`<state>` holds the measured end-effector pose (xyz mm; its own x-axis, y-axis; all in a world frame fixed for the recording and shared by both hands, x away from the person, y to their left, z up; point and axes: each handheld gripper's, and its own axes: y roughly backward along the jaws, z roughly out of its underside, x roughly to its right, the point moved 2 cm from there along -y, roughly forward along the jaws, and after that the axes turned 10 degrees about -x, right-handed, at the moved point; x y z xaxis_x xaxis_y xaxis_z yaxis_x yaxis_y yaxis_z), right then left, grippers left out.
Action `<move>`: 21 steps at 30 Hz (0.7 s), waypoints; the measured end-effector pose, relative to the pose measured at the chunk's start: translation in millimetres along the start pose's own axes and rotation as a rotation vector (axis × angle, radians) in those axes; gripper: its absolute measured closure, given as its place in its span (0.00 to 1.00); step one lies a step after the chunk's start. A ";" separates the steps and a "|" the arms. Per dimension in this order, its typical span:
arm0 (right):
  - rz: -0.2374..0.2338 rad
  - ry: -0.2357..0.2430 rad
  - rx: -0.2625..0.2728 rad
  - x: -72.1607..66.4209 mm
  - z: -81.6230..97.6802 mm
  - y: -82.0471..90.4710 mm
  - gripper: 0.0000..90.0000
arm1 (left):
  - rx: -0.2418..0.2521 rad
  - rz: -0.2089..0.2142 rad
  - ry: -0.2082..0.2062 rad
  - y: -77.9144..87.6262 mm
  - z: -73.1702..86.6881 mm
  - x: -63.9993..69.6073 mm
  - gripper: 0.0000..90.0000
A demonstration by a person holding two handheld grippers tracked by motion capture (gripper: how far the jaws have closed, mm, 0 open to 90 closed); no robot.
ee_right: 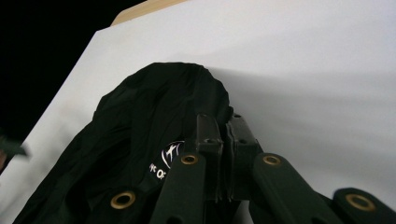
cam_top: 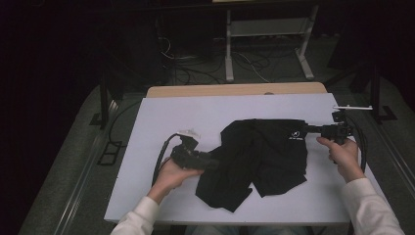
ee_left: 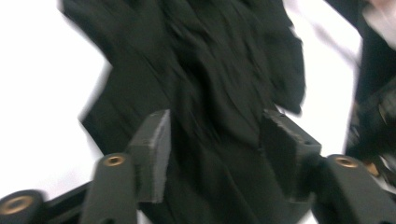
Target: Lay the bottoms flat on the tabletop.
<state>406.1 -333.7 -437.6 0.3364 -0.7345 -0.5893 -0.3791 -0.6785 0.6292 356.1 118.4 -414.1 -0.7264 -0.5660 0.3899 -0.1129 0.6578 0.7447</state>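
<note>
Pinching the black garment (cam_top: 264, 156) at its far right corner, the right tongs (ee_right: 223, 140) are clamped on the cloth, likely to anchor it on the worktop (cam_top: 161, 122). Left tongs (ee_left: 212, 149) stand apart over its left edge, cloth unpressed between them.

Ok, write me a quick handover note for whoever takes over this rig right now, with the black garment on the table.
Left gripper: fingers apart, black garment lying between them, not pinched. It sits at the garment's left edge.
Right gripper: fingers shut on the garment's right edge, near the small white logo.
Garment: crumpled on the white table, partly spread, lower part bunched toward the person.
Done: right side held.
Left: probably re-grip with the left, then spread or fold the garment flat.
</note>
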 end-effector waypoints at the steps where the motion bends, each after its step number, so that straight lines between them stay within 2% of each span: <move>1: -0.007 -0.001 0.004 -0.3 1.4 -0.1 0.94 | 0.017 -0.011 0.017 -3.4 -7.0 -3.3 0.46; 5: -0.019 0.006 0.005 -2.1 5.6 -1.7 0.94 | 0.061 -0.064 0.056 -17.4 -33.3 -14.2 0.45; 8: -0.019 0.015 0.003 -2.6 6.6 -2.6 0.94 | 0.082 -0.072 0.092 -26.6 -47.1 -20.7 0.44; 16: -0.028 0.003 0.010 -0.5 8.4 -3.9 0.94 | 0.121 -0.110 0.154 -43.7 -66.2 -32.2 0.43; 21: -0.028 0.010 0.015 -2.3 8.1 -3.5 0.94 | 0.116 -0.156 0.176 -51.4 -74.4 -37.8 0.43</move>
<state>399.7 -329.5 -442.5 0.3557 -0.7152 -0.6016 -0.3826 -0.6987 0.6045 439.9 69.0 -426.8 -0.5663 -0.7359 0.3712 -0.2983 0.6029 0.7400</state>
